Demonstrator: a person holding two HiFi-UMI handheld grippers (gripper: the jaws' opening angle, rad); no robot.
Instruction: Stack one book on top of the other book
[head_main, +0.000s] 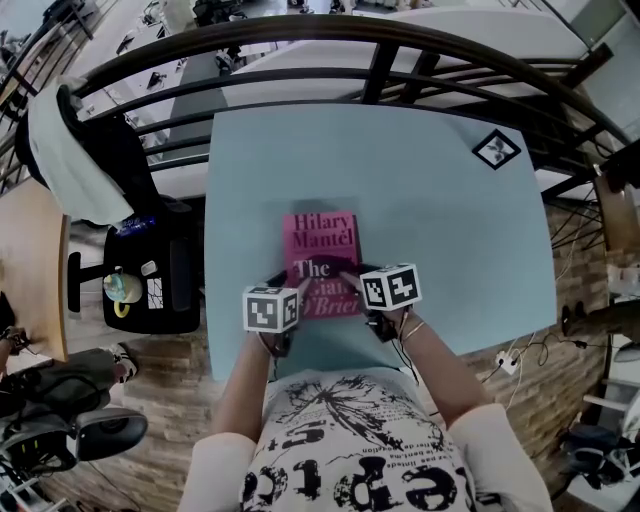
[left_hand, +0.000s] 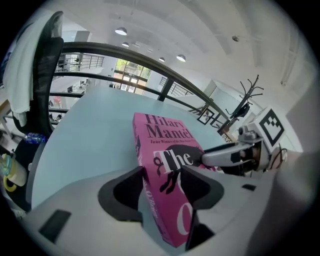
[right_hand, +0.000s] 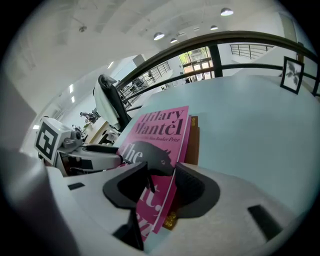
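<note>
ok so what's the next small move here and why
Probably release the left gripper and draw both back: the pink book already seems to rest on the brown book, and the right gripper looks loose round its edge.

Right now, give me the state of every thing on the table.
pink book, closed, lying on the brown book.
brown book, underneath, only an edge showing.
left hand-held gripper, shut on the pink book's left edge.
right hand-held gripper, jaws around its right edge; grip unclear.
</note>
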